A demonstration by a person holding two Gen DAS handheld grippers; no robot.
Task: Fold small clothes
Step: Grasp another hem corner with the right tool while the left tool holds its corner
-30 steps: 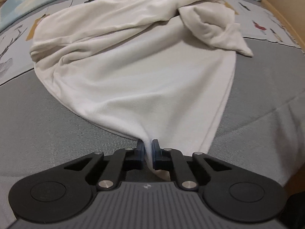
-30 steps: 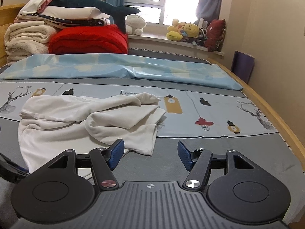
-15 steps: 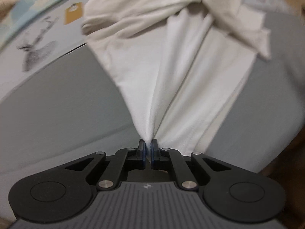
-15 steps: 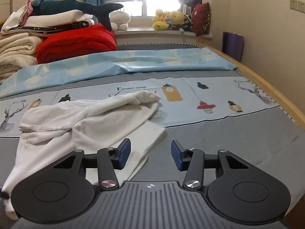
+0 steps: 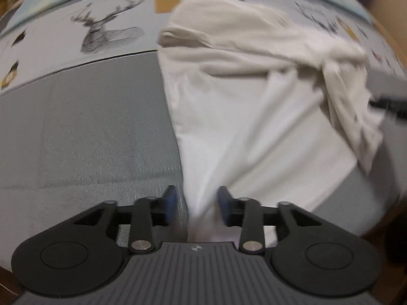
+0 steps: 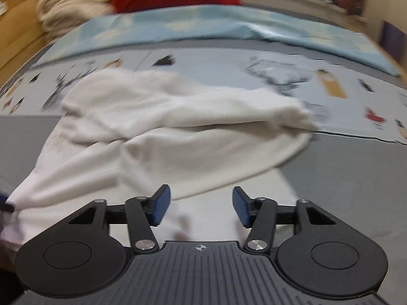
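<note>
A grey bed cover (image 5: 96,132) with a printed band of deer and tags spreads under everything. On it lies one white garment (image 5: 254,106), soft and blurred, rumpled and bunched along its far edge, flatter toward the near side, tapering to a corner. Two grippers show. The left gripper (image 5: 195,204) has just been opening; that corner sits between its parted blue pads (image 5: 171,199), no longer pinched. The right gripper (image 6: 199,207) hovers over the near hem, jaws spread wider again, gripping nothing
</note>
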